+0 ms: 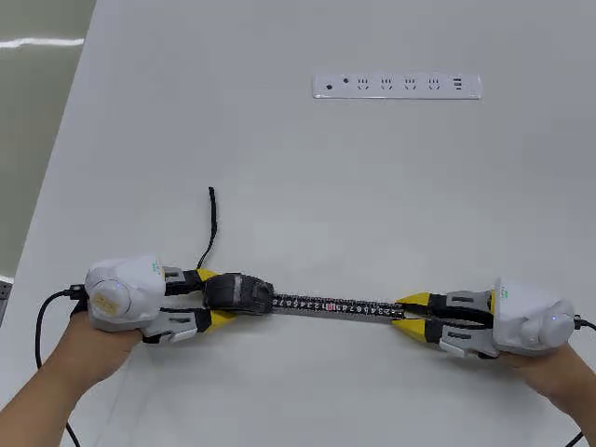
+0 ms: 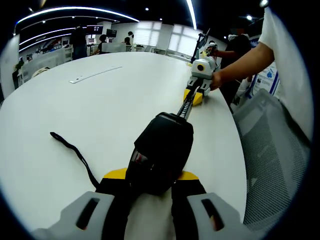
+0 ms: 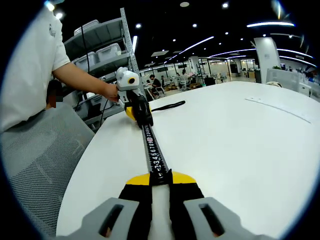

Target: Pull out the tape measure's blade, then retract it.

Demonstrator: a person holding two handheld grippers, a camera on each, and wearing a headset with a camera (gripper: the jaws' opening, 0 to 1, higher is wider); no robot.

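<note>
A black tape measure (image 1: 238, 293) lies low over the white table, held at its case by my left gripper (image 1: 214, 296), which is shut on it (image 2: 161, 152). Its dark blade (image 1: 335, 306) with printed numbers runs rightward to my right gripper (image 1: 403, 313), whose yellow-tipped jaws are shut on the blade's end. In the right gripper view the blade (image 3: 152, 150) stretches away to the case (image 3: 142, 114) and the left gripper (image 3: 131, 107). In the left gripper view the blade (image 2: 185, 106) leads to the right gripper (image 2: 192, 95). A black wrist strap (image 1: 212, 226) trails from the case.
A white power strip (image 1: 398, 87) lies flat at the far side of the table. The table's left edge (image 1: 51, 168) slants down toward me. Black cables (image 1: 42, 321) hang from the left gripper. A mesh chair (image 3: 45, 160) stands beside the table edge.
</note>
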